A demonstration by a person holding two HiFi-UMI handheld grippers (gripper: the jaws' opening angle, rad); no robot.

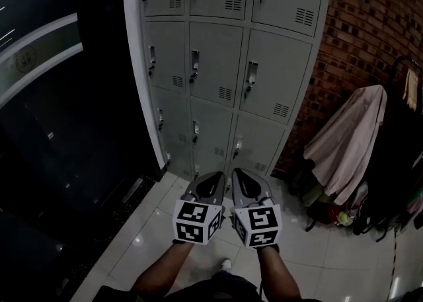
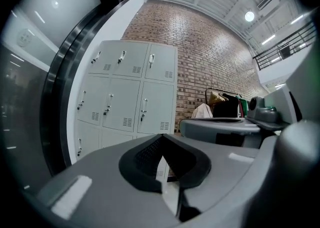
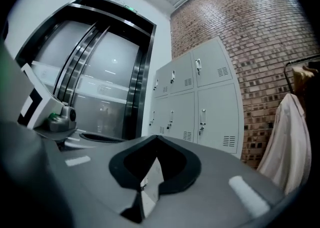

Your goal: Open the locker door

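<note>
A grey bank of lockers [image 1: 218,63] stands ahead against the wall, all doors closed, each with a small handle such as the one on the bottom right door [image 1: 237,147]. My left gripper [image 1: 211,176] and right gripper [image 1: 239,172] are held side by side low in the head view, a short way in front of the bottom row and touching nothing. Both are shut with nothing between the jaws. The lockers [image 2: 125,97] show beyond the closed left gripper [image 2: 161,136] in the left gripper view. The right gripper view shows the lockers [image 3: 200,102] past the closed right gripper [image 3: 155,137].
A brick wall [image 1: 377,30] runs to the right of the lockers. A clothes rack with a pale pink garment [image 1: 347,142] and bags beneath stands at the right. Dark glass doors [image 1: 59,129] fill the left. The floor is pale tile [image 1: 330,254].
</note>
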